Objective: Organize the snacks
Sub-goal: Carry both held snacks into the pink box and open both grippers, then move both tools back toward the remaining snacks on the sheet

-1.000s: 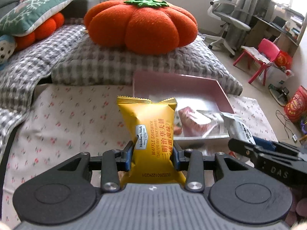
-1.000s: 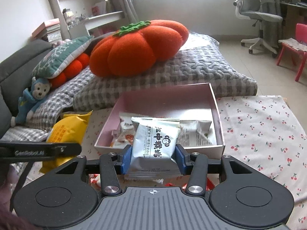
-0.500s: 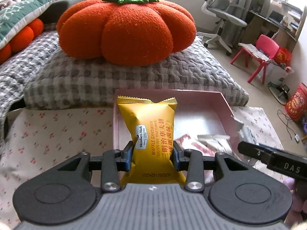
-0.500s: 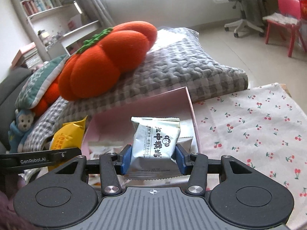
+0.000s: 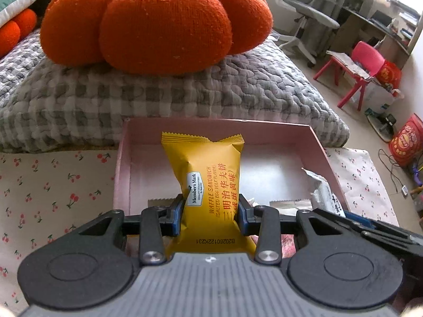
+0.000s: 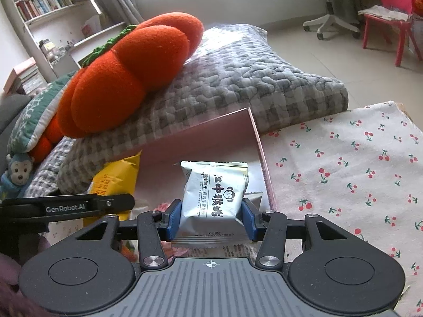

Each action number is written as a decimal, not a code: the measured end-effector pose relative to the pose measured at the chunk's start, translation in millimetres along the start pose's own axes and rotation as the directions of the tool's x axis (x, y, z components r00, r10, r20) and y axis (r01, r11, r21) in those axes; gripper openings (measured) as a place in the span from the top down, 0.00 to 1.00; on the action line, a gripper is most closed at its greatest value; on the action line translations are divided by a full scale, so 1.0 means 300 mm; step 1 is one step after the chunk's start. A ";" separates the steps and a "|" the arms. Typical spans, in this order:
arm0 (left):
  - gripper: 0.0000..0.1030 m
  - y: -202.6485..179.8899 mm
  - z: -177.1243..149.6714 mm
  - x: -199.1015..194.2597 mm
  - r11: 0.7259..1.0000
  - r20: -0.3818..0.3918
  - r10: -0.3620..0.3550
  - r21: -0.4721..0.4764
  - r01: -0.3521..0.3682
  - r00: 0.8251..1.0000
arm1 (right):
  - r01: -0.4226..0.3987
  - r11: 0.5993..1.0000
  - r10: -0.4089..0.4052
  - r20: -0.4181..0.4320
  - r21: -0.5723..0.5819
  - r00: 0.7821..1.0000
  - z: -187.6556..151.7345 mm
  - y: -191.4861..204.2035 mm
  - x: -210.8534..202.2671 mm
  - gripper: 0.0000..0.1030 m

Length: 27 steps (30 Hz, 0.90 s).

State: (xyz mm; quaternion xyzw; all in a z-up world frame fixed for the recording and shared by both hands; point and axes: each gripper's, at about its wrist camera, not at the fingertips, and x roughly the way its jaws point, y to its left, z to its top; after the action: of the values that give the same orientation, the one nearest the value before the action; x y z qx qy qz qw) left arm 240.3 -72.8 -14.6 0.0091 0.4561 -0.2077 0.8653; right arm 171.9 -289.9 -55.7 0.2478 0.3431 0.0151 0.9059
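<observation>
Pink card walls frame the left wrist view: the box (image 5: 314,142) sits on a cherry-print cloth (image 5: 53,185), its far wall against a grey quilt (image 5: 158,97) topped by an orange pumpkin cushion (image 5: 158,21). The left gripper (image 5: 210,211) is clamped on a yellow waffle pack (image 5: 208,179), blue pads pressing its sides, the pack upright above the box's near-left half. Inside the box, the far floor lies bare; flat packets crowd the near and right side. The step in hand looks like the carry-in, with both snacks poised over the box for dropping. The next move likely calls for lowering the pack past the near rim toward that bare floor, then parting the jaws. The other gripper's black arm crosses just right of the box's near corner, so room on that side is tight.

From the right wrist view, the right gripper (image 6: 211,222) is clamped on a white biscuit pack (image 6: 215,198), held upright over the box's (image 6: 211,129) near-right corner. The box's right wall (image 6: 264,163) runs just beside the pack; a drift that way would probably land it on the cloth (image 6: 343,171). Left of the pack inside the box stands the waffle pack (image 6: 119,177), with the left gripper's arm (image 6: 87,206) below it. Open room lies ahead toward the box's far wall, which appears the safer line for release.
</observation>
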 end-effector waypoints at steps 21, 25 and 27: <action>0.22 -0.009 -0.018 -0.068 1.000 0.070 0.008 -0.005 -0.007 0.998 | 0.017 0.998 -0.018 0.010 0.056 1.000 0.020 -0.003 -0.072 0.29; 0.17 -0.013 -0.049 -0.117 1.000 0.076 0.008 -0.003 -0.008 0.997 | 0.027 0.999 -0.028 0.017 0.022 0.999 0.015 0.026 -0.124 0.25; 0.15 -0.021 -0.066 -0.145 1.000 0.080 0.018 0.013 -0.019 0.997 | 0.034 0.999 -0.034 0.014 0.009 0.999 0.008 0.036 -0.148 0.23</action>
State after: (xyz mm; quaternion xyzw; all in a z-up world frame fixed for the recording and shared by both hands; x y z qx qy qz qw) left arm 200.9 -59.2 9.5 0.0109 0.4197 -0.2031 0.8846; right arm 141.0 -290.0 -22.1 0.2460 0.3406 -0.0034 0.9074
